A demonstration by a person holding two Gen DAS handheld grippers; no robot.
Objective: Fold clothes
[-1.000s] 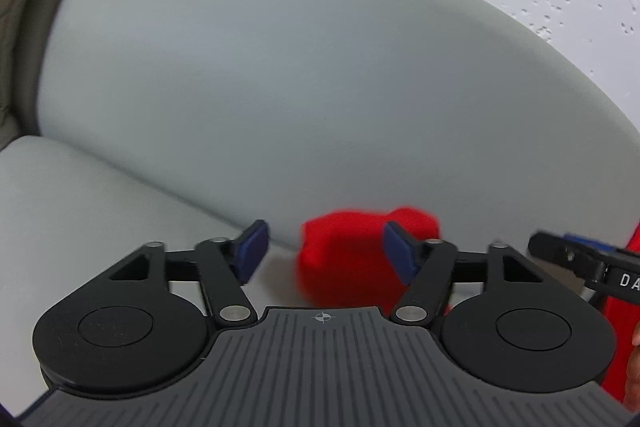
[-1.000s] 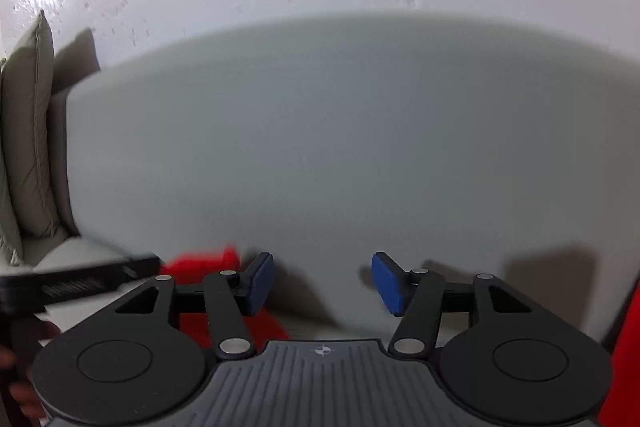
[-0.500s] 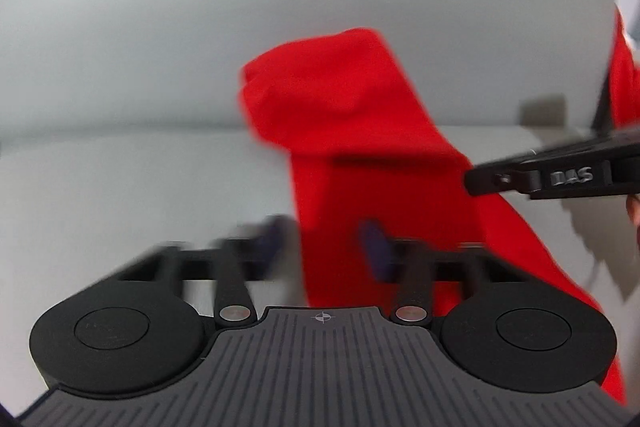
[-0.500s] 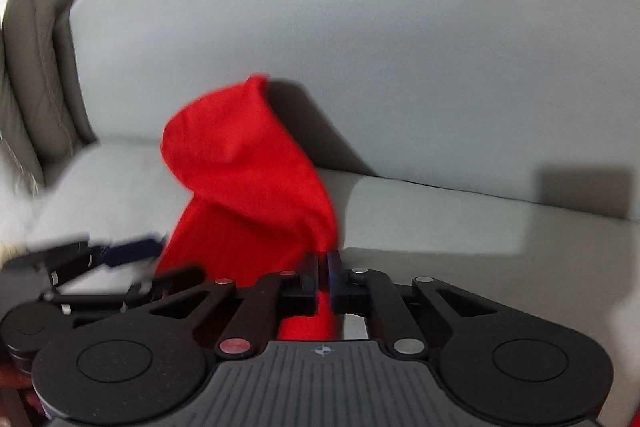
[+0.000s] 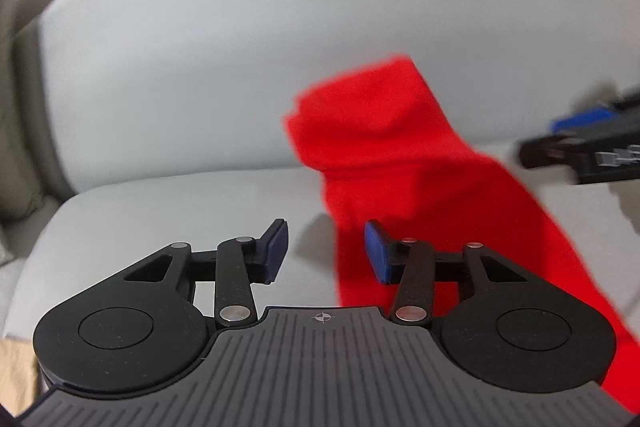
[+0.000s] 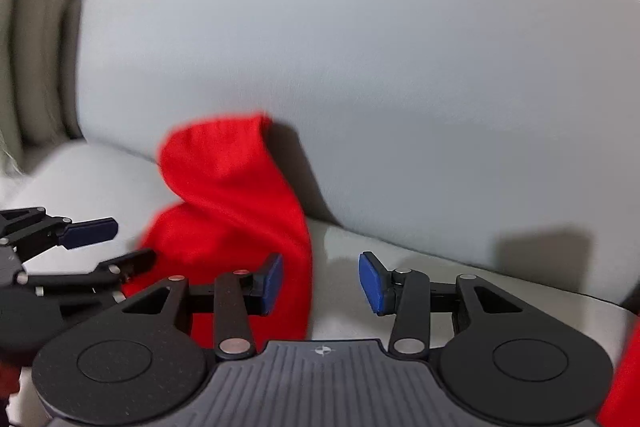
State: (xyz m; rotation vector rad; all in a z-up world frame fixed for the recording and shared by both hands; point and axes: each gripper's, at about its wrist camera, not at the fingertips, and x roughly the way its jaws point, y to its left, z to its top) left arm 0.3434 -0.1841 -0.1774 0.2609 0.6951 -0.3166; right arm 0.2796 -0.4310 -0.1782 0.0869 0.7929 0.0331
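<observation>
Bright plain red garment (image 5: 400, 163) against a pale grey sofa (image 5: 200, 47), no pattern on either; blue pads on the black left gripper (image 5: 326, 251) and black right gripper (image 6: 320, 279); olive cushion (image 6: 36, 59) far left.

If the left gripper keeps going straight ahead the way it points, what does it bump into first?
Probably the sofa seat. The left gripper is opening with nothing between its pads; the red garment lies just to its right, so it might brush that edge. Depth is hard to judge.
</observation>
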